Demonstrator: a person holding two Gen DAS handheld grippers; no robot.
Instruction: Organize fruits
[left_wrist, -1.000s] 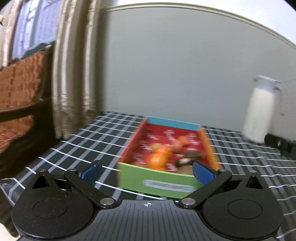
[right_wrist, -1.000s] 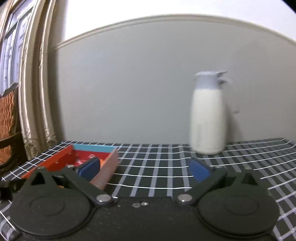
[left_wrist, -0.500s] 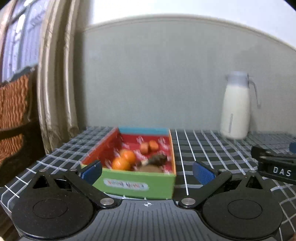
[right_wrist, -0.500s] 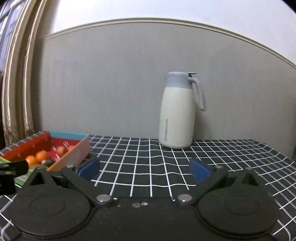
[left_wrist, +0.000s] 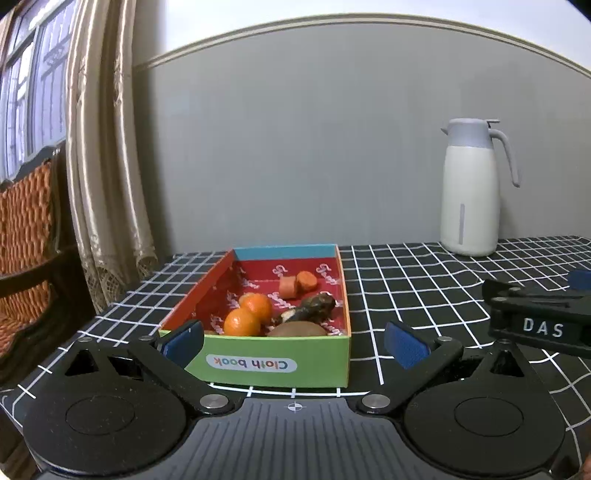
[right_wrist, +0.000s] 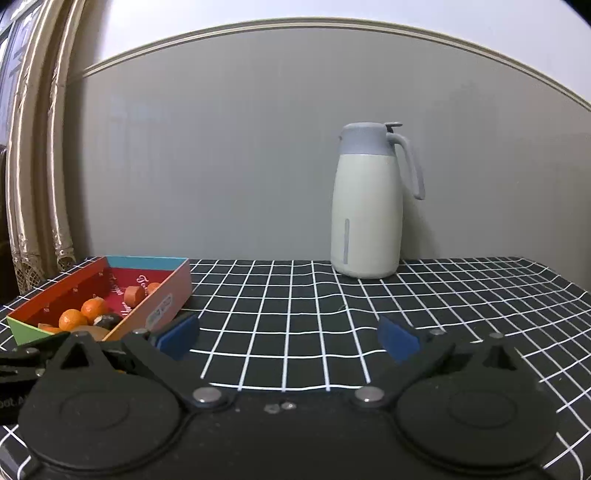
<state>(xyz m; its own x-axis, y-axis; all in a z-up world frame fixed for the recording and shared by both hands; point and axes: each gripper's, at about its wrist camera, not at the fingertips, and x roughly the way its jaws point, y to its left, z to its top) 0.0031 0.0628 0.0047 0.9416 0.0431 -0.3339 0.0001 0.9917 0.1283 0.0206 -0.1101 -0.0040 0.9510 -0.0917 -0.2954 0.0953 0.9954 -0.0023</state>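
Two pairs of tongs are seen low over the desk (right_wrist: 295, 295), both spread wide with nothing between the blue pads. The left tongs (left_wrist: 293, 343) are pointed straight at the box (left_wrist: 273, 365), whose green near wall, marked "Cloth book" upside down, sits right between the pads. Inside the box, two oranges (left_wrist: 249, 314) are seen touching at the near left, a dark elongated fruit (left_wrist: 310, 306) lies to their right, a brown rounded one (left_wrist: 297, 329) is tucked against the near wall, and two small orange-red pieces (left_wrist: 297, 284) rest toward the far end. The right tongs (right_wrist: 288, 339) are held over bare checked cloth, the box lying to their left. A white jug (right_wrist: 365, 221) with a grey lid is stood upright at the far side, against the wall. A curtain (left_wrist: 103, 147) is hung at far left.
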